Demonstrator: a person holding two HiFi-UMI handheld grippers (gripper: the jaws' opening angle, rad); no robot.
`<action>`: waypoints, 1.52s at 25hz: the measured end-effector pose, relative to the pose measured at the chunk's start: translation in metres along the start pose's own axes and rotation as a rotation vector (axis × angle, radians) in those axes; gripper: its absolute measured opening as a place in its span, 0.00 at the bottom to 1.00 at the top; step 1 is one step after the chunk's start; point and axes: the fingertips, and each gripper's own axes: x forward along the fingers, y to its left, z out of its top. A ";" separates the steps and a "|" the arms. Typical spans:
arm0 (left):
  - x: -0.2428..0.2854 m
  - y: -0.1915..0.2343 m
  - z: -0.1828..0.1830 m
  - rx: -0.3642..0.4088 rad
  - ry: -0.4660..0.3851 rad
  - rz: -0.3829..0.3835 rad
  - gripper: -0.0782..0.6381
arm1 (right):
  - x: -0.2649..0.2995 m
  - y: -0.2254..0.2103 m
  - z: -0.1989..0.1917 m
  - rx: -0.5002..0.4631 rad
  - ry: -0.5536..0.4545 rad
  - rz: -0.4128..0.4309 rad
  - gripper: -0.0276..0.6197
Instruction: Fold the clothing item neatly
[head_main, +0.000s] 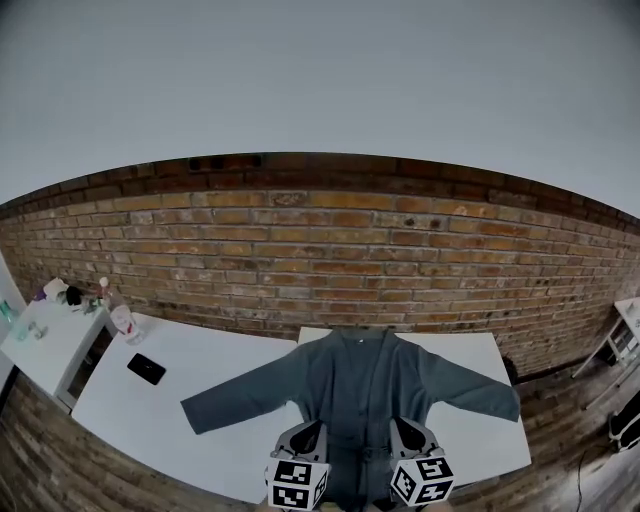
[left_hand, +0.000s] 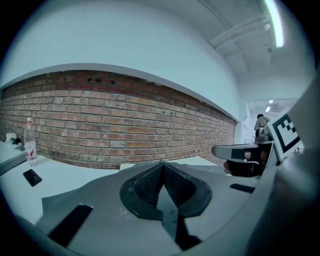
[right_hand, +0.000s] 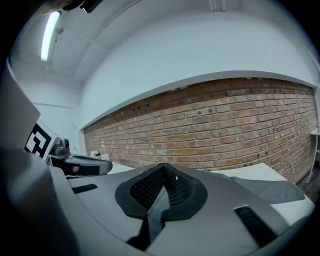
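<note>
The grey jacket (head_main: 360, 385) is lying spread flat on the white table (head_main: 170, 400), with its sleeves stretching out to both sides. The left gripper (left_hand: 162, 167) and the right gripper (right_hand: 163, 167) are hovering by its near edge (both with jaws pressed together, holding nothing).

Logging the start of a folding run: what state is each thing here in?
jacket: unfolded, spread flat on the table, sleeves out to both sides.
left gripper: shut, empty.
right gripper: shut, empty.
phone: lying flat, screen dark.
bottle: upright.
</note>
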 end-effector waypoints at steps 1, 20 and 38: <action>0.008 0.008 0.002 0.001 0.001 -0.008 0.10 | 0.011 0.001 0.000 -0.013 0.009 -0.008 0.05; 0.135 0.044 0.006 -0.184 0.072 -0.102 0.10 | 0.076 -0.089 -0.020 0.003 0.124 -0.281 0.05; 0.206 -0.097 -0.015 -0.020 0.220 -0.236 0.10 | -0.062 -0.348 -0.090 0.182 0.188 -0.754 0.05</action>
